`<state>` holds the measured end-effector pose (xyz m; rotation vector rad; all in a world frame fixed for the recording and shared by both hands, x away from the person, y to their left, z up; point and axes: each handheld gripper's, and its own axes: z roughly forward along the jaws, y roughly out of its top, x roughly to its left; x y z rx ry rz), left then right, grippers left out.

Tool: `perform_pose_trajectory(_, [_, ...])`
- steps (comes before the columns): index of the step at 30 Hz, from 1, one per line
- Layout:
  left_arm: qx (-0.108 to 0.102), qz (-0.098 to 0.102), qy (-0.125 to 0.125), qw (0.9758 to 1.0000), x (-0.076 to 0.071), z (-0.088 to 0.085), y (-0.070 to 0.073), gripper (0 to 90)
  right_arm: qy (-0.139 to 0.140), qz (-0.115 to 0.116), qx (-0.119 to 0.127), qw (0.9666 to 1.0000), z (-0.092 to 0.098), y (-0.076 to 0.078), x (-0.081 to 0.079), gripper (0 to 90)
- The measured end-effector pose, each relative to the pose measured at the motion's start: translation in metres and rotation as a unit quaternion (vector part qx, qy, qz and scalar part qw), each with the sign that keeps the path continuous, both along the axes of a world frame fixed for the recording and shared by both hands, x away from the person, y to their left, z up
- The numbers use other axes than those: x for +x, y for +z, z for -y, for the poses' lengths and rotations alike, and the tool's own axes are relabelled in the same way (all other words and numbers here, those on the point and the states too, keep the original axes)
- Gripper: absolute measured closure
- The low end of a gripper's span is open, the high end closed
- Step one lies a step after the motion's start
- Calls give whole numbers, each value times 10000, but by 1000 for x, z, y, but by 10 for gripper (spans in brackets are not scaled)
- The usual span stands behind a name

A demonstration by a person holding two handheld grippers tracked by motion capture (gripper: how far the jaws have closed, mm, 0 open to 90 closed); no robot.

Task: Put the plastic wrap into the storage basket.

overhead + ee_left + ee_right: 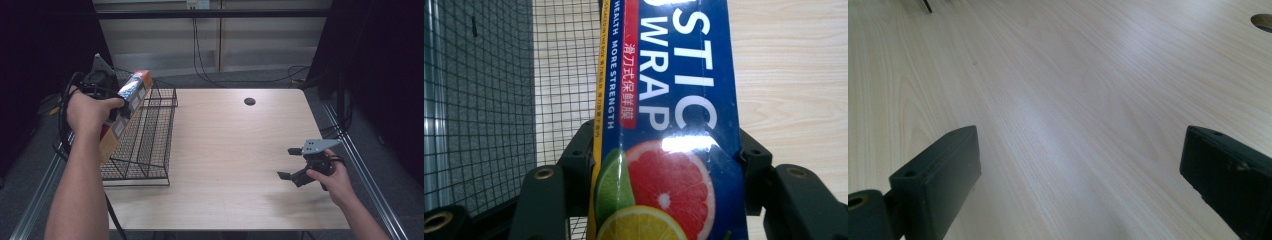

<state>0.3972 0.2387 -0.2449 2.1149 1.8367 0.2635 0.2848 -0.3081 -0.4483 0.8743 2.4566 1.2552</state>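
A long plastic wrap box [125,112], blue with citrus fruit printed on it [669,150], is held tilted over the black wire basket [150,145] at the table's left side. My left gripper [117,102] is shut on the box, its jaws pressing both long sides [664,170]. Over the bare wood at the table's right front, my right gripper [289,162] is open, and its jaws stand wide apart [1078,170] with nothing between them.
The light wooden table [235,150] has a round cable hole [249,101] near its far edge. Metal rails run along both sides of the table. Cables lie on the floor beyond it.
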Motion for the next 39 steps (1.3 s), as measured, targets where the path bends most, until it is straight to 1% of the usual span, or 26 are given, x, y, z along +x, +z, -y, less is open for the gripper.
perform_pose_trajectory(3, [40,11,57,10000,-1,-3,1,431,-8,0,6,10000,0,0,0,27])
perform_pose_trajectory(4, [81,45,80,9999,-1,-5,1,431,-15,10,4,10000,0,0,0,27])
perform_pose_trajectory(6, [75,33,169,9998,-2,-8,0,430,-13,17,9,10000,0,0,0,27])
perform_pose_trajectory(7, [119,32,171,9998,-2,-9,0,430,-10,14,14,10000,0,0,0,27])
perform_pose_trajectory(8, [119,32,171,9998,-2,-9,0,430,-10,14,14,10000,0,0,0,27])
perform_pose_trajectory(9, [166,25,220,9996,-2,-10,-2,430,-17,25,20,10000,0,0,-1,27])
perform_pose_trajectory(11, [160,29,266,9995,-2,-11,-3,430,-19,21,24,10000,0,1,-1,27])
perform_pose_trajectory(12, [95,34,337,9994,-2,-12,-4,429,-43,13,25,10000,0,1,-1,27])
perform_pose_trajectory(13, [95,34,337,9994,-2,-12,-4,429,-51,9,25,10000,0,1,-1,27])
perform_pose_trajectory(14, [108,48,403,9991,-3,-14,-5,429,-24,16,49,10000,0,0,-1,27])
perform_pose_trajectory(15, [143,47,376,9992,-2,-16,-5,429,-30,18,58,10000,0,0,-1,27])
perform_pose_trajectory(16, [187,74,400,9990,-2,-17,-5,429,-30,19,61,10000,0,1,-1,26])
perform_pose_trajectory(19, [130,72,447,9989,-3,-20,-6,428,-35,10,47,10000,0,0,-1,26])
perform_pose_trajectory(20, [89,51,531,9985,-3,-22,-6,428,-29,9,40,10000,0,0,-1,26])
perform_pose_trajectory(21, [118,49,508,9986,-3,-23,-7,428,-26,2,41,10000,0,0,-1,27])
perform_pose_trajectory(22, [95,71,600,9981,-4,-23,-8,428,-34,3,39,10000,0,0,-1,26])
perform_pose_trajectory(25, [115,94,673,9976,-4,-28,-9,428,-13,11,36,10000,-1,0,-1,27])
perform_pose_trajectory(26, [77,91,754,9971,-5,-29,-9,428,-11,13,32,10000,-1,0,-2,26])
perform_pose_trajectory(29, [166,77,802,9966,-5,-31,-10,427,1,7,39,10000,-1,0,-1,26])
perform_pose_trajectory(32, [130,52,863,9962,-6,-33,-12,427,3,11,45,10000,-1,0,-1,26])
perform_pose_trajectory(33, [201,42,882,9959,-6,-34,-14,426,-4,28,54,10000,-1,0,-1,26])
perform_pose_trajectory(35, [169,59,962,9952,-6,-35,-15,425,-6,28,49,10000,-1,1,-2,26])
perform_pose_trajectory(36, [167,52,958,9952,-6,-36,-16,425,-4,35,50,10000,-1,1,-2,26])
perform_pose_trajectory(39, [199,62,1010,9947,-5,-36,-18,424,-10,32,47,10000,-1,1,-2,26])
